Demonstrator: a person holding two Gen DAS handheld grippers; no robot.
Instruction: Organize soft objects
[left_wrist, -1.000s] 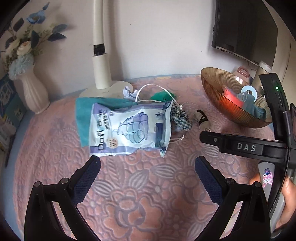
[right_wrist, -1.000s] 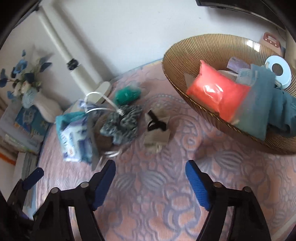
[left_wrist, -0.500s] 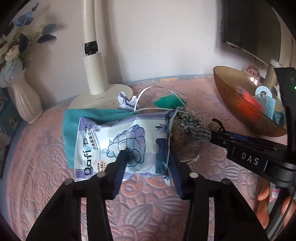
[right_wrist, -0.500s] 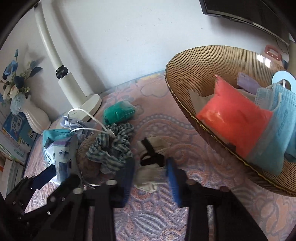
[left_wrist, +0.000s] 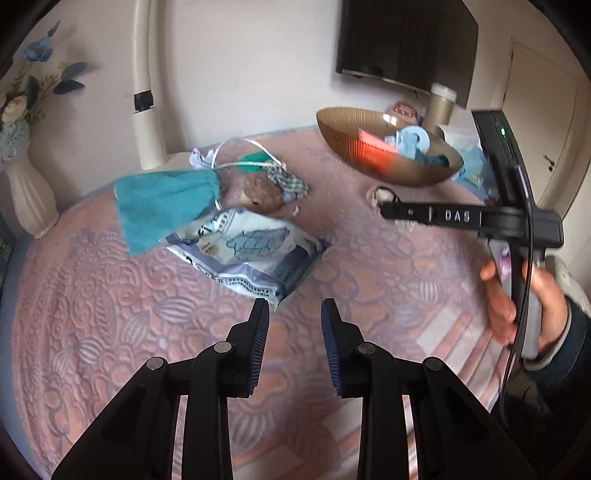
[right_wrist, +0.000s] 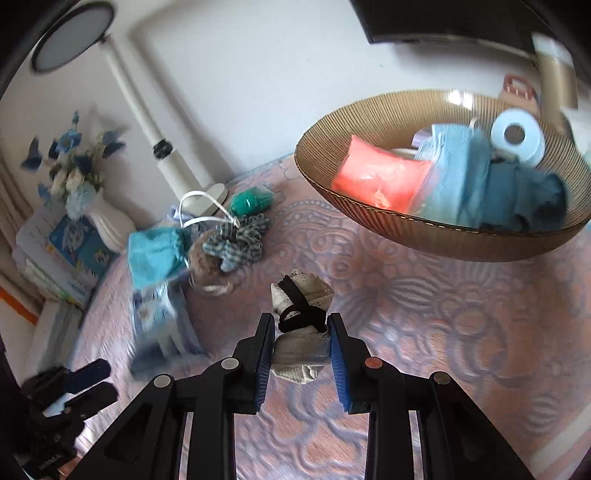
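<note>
1. Desk (left_wrist: 110, 332), covered by pink embossed cloth.
2. Resting on it: wipes packet (left_wrist: 255, 251) at centre; teal cloth (left_wrist: 166, 206) at 10 o'clock; brown ribbed bowl (left_wrist: 369, 162) at 2 o'clock; white vase (left_wrist: 29, 199) at 9 o'clock.

Both wrist cameras look down, sharing the bowl (left_wrist: 388, 173)

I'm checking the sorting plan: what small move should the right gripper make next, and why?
Probably lift and carry toward the bowl: the right gripper is shut on the white bundle, and the bowl already holds other soft items.
</note>
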